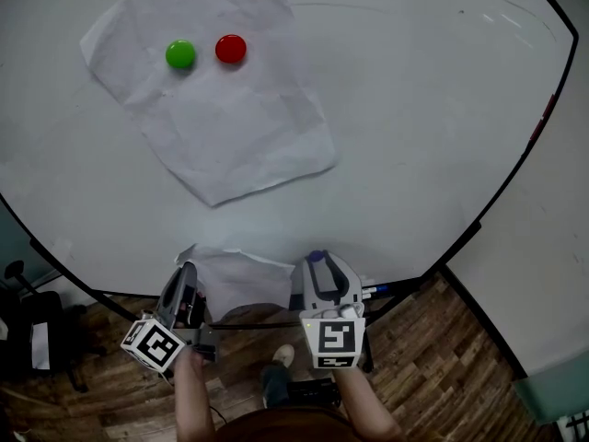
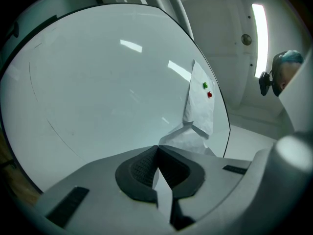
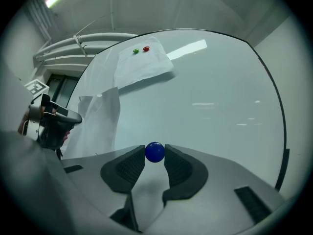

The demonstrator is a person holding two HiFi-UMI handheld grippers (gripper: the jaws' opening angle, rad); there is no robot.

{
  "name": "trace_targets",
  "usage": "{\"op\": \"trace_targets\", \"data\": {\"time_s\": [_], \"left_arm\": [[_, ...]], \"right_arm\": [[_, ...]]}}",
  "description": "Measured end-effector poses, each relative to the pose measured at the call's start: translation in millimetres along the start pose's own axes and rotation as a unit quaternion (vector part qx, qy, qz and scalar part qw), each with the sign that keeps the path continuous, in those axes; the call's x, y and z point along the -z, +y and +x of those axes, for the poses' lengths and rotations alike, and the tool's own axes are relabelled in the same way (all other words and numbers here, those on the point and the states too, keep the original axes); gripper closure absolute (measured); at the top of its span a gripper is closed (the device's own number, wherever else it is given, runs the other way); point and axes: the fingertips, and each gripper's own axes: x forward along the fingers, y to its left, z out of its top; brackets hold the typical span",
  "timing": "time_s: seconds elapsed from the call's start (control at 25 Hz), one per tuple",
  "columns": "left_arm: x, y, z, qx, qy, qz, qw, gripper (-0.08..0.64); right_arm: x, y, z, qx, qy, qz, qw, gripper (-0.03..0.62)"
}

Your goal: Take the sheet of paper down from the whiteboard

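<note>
A crumpled white sheet (image 1: 216,109) hangs on the whiteboard (image 1: 414,109), pinned by a green magnet (image 1: 180,54) and a red magnet (image 1: 230,49). A second crumpled sheet (image 1: 235,279) hangs loose at the board's lower edge. My left gripper (image 1: 189,273) is shut on its edge; the paper (image 2: 183,141) runs out from between the closed jaws (image 2: 156,150). My right gripper (image 1: 317,263) is just right of it, shut on a small blue round magnet (image 3: 155,152) pinched at the fingertips, close in front of the board. The held sheet (image 3: 98,121) shows at the right gripper view's left.
The board's black frame (image 1: 460,247) curves down on the right, with a pale wall (image 1: 543,274) beyond it. Below is wooden floor (image 1: 442,357), and a dark stand (image 1: 28,320) is at the lower left. Markers (image 1: 377,290) lie at the board's bottom edge.
</note>
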Motion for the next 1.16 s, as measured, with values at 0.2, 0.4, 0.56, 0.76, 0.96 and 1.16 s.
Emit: {"op": "trace_targets", "data": {"time_s": [0.2,0.4,0.56,0.76,0.96,1.16], "left_arm": [[-1.5,0.3,-0.7,0.001,0.001,0.000,1.0000,0.535],[-4.8,0.6,-2.1,0.006,-0.002,-0.006,1.0000,0.535],[-6.9,-2.2,-2.7,0.012,-0.007,-0.018,0.9997,0.535],[-8.5,-1.6,-3.0,0.015,-0.010,-0.022,0.9996,0.535],[-9.8,-0.5,-3.1,0.016,-0.010,-0.026,0.9995,0.535],[-9.0,2.5,-2.1,0.016,-0.011,-0.028,0.9994,0.535]], "right_arm": [[0.1,2.7,1.6,0.000,0.004,-0.006,1.000,0.457],[-0.7,5.0,0.5,0.001,0.003,-0.006,1.000,0.457],[-1.6,3.8,-0.9,0.002,0.003,-0.003,1.000,0.457],[-1.7,7.1,0.4,0.000,0.002,-0.005,1.000,0.457],[-3.1,10.7,1.3,-0.008,-0.002,-0.008,1.000,0.457],[-2.0,9.5,3.1,-0.006,0.000,-0.009,1.000,0.457]]}}
